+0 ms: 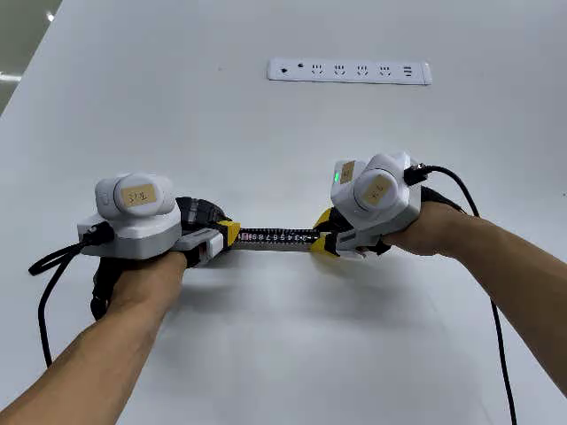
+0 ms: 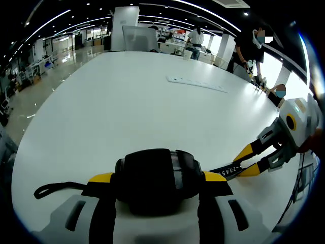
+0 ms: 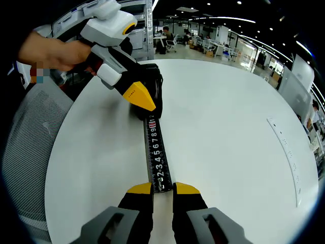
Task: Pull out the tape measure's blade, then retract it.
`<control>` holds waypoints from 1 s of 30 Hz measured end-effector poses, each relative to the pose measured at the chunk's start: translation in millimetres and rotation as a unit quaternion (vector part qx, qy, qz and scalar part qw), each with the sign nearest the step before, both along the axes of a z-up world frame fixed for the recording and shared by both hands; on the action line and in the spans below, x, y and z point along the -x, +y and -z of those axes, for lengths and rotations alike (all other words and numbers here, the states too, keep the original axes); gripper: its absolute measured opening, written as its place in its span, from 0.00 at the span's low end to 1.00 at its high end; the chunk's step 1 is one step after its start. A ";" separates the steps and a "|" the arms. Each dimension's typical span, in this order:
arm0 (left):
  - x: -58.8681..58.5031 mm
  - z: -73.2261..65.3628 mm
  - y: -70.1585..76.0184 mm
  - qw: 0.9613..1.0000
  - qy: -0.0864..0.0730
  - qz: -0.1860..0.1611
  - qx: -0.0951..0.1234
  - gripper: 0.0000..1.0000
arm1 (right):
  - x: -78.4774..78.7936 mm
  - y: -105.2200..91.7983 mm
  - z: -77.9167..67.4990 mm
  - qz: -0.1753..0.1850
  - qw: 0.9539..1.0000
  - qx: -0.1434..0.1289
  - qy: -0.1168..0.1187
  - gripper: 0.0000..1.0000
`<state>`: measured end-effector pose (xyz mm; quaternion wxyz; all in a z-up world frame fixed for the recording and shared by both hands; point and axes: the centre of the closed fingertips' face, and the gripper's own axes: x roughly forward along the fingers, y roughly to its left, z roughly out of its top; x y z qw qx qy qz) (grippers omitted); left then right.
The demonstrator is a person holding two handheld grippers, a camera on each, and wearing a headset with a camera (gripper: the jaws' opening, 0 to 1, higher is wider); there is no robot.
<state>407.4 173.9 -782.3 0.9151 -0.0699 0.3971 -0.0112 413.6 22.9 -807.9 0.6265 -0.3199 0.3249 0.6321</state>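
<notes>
Well, the left gripper (image 1: 221,233) is squeezing the round black plastic tape measure (image 2: 157,175), with one yellow-tipped jaw pressing on each side of it. The tape measure is sitting low over the big white table (image 1: 283,142), on the person's left side (I cannot tell if it is touching the top). A thin dark metal blade with pale numbers (image 3: 156,152) is sticking out of it and reaching straight across to the right gripper (image 3: 163,190). That gripper's two yellow tips are pinching the very end of the blade, with the low numbers lying just beyond them. The two grippers are pointing at each other, with the short bit of blade stretching between them. The person's left hand (image 1: 155,270) and right hand (image 1: 430,228) are wrapping around the gripper handles. Black cables (image 1: 49,270) are hanging from the back of each gripper. Far across the table, well apart from the tape measure, a long white power strip (image 1: 349,71) is lying flat.
</notes>
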 end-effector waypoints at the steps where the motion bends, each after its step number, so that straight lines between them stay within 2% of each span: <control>1: 0.0 0.0 0.0 1.000 0.000 0.000 0.000 0.60 | 0.1 0.7 0.0 0.000 1.000 0.000 0.000 0.10; 30: 0.2 -0.4 0.8 1.000 0.002 -0.002 0.003 0.61 | 4.5 29.0 -0.3 -0.004 1.000 -0.017 0.004 0.10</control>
